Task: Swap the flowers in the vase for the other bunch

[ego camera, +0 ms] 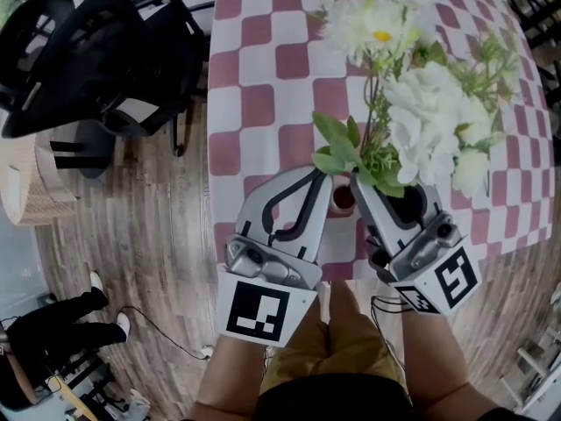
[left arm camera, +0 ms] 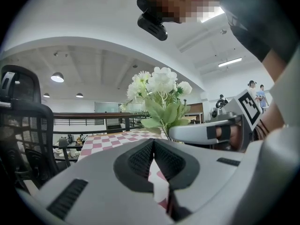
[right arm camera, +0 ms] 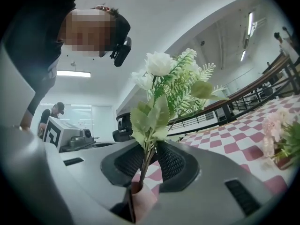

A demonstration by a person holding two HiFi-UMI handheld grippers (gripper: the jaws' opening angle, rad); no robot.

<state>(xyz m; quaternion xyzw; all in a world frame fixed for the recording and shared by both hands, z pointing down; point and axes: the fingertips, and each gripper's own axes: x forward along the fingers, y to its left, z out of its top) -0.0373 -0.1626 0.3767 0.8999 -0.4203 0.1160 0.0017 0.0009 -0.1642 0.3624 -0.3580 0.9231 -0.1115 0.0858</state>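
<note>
A small pink vase (ego camera: 342, 197) stands near the front edge of the checkered table (ego camera: 263, 86), with a bunch of white flowers (ego camera: 429, 121) and green leaves rising from it. My right gripper (ego camera: 361, 182) is level, just above the vase (right arm camera: 139, 197). The stems (right arm camera: 149, 156) pass between its pads with a gap on one side, so it is open around them. My left gripper (ego camera: 321, 179) lies just left of the vase, shut with nothing between its pads (left arm camera: 140, 158). A pink bunch (right arm camera: 275, 137) lies farther off on the table, at the right of the right gripper view.
A black office chair (ego camera: 79, 51) stands to the left of the table on the wooden floor. A pale woven basket (ego camera: 26, 182) sits at the far left edge. A person's dark-clad legs (ego camera: 53, 331) show at the lower left.
</note>
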